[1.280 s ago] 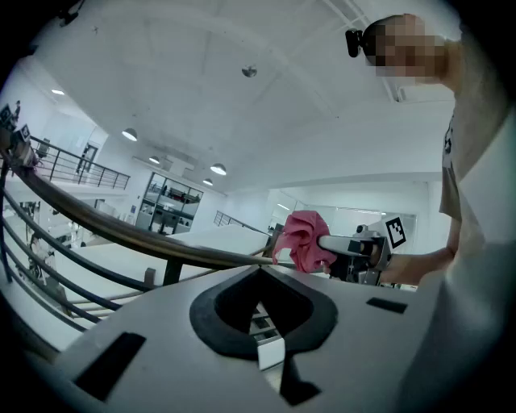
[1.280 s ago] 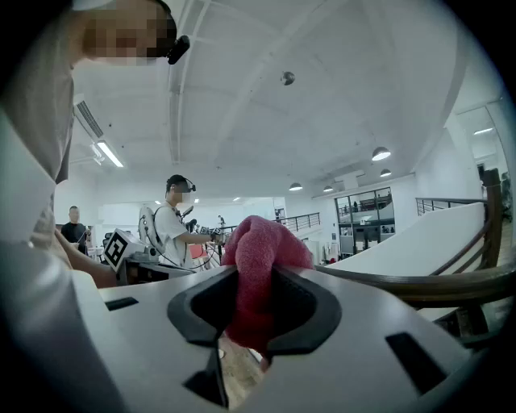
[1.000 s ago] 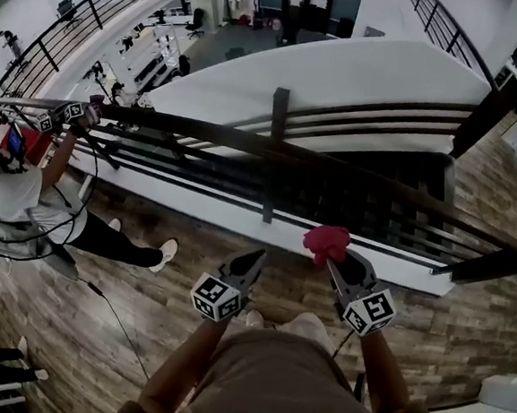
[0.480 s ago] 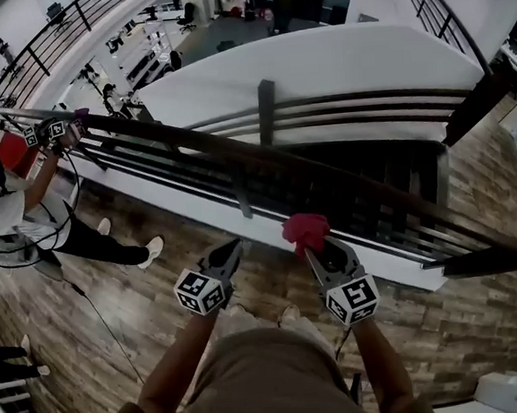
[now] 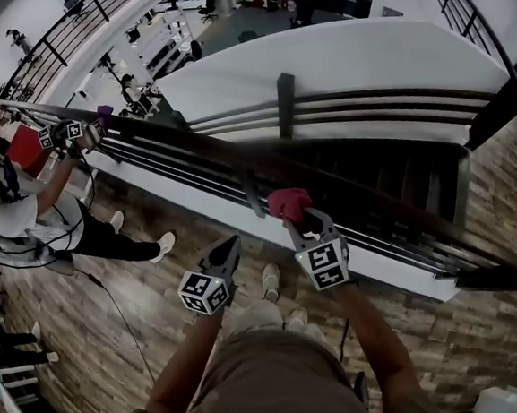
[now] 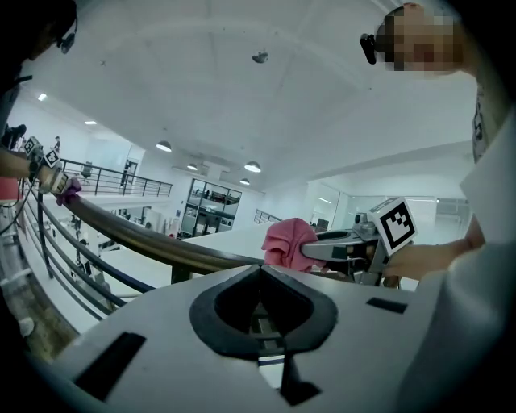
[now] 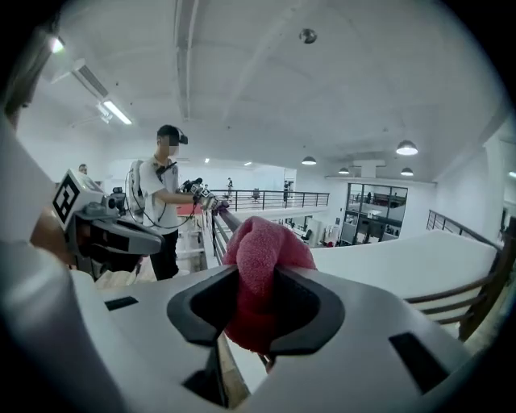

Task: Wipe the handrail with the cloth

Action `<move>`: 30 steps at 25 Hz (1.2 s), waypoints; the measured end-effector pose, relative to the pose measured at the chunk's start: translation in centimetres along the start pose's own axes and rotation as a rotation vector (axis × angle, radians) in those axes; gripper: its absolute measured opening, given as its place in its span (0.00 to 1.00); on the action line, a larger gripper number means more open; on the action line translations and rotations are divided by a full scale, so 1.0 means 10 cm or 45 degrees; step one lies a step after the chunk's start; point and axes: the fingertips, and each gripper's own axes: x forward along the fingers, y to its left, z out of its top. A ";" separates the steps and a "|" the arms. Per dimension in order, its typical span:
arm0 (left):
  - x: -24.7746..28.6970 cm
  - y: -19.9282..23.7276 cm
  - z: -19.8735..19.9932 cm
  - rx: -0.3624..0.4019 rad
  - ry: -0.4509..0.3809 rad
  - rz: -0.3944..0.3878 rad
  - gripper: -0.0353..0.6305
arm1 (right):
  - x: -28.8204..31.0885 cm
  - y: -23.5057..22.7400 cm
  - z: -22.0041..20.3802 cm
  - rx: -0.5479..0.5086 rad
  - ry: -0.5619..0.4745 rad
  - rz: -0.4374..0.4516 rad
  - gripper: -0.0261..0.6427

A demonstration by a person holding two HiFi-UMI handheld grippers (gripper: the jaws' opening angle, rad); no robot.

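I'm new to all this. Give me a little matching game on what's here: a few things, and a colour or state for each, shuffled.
1 cloth
2 left tongs
3 handrail
4 right tongs

a dark
b shut, empty
c pink
d shut on the cloth

Pairs: 1-c, 2-b, 3-a, 4-d

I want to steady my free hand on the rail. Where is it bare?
The handrail is bare between the red cloth in the right claw and the other person's purple cloth, and again right of the red cloth toward the corner. It is crowded at the far left, where that person's grippers work.
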 end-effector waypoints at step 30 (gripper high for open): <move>0.66 2.12 0.66 -0.079 -0.021 0.029 0.08 | 2.81 -0.04 0.23 -0.862 0.742 -0.053 0.25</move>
